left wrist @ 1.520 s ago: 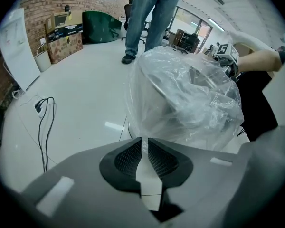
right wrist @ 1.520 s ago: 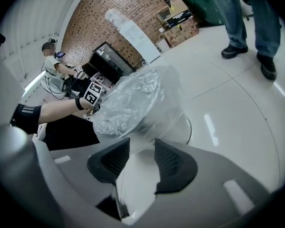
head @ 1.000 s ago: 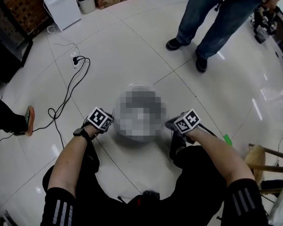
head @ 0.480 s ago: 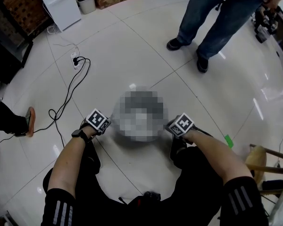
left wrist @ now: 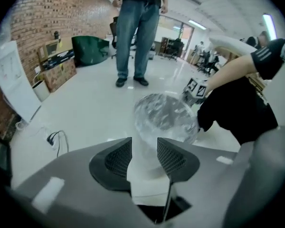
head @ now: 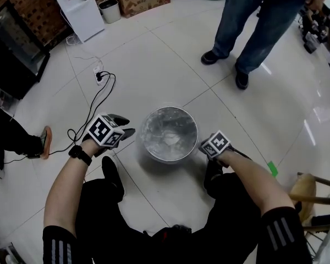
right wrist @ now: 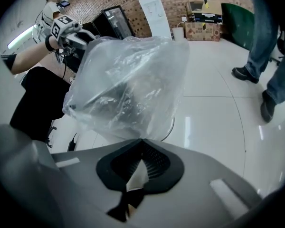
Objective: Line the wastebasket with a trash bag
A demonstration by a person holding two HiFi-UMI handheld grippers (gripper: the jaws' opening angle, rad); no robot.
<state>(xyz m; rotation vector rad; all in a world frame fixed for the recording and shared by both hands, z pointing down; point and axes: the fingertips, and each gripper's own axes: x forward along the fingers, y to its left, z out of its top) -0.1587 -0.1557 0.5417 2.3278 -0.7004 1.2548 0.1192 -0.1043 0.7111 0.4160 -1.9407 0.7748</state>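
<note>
**One Claw Lets Go, One Claw Holds On**

The wastebasket (head: 154,157) stands on the white floor, right in front of the person and between the two claws. The clear trash bag (head: 169,132) is already down inside it. Its shiny film covers the inside of the tub.

The left gripper (left wrist: 144,144) has just been opening its claw. The two pads are now wide apart. Nothing is between them but floor, with the basket a little farther off. This claw hangs beside the basket and does not touch it.

The right gripper (right wrist: 141,146) is squeezed tight. It seems to pinch a little bit of the bag's edge, close by the basket's rim. In the right gripper view the bag puffs up like a balloon just past the claw.

I think the job is nearly done. The step now looks like getting the top of the bag over the rim on the right side.

To do it well, the right claw should pull its bit of film down outside the rim, slowly and softly, because thin plastic can rip. The puffed part needs the air pushed out of it. The basket looks light, so a hard sideways tug may slide or tip it. The left claw is free and could hold the far rim steady. The right claw should let go only when the film sits snug.
</note>
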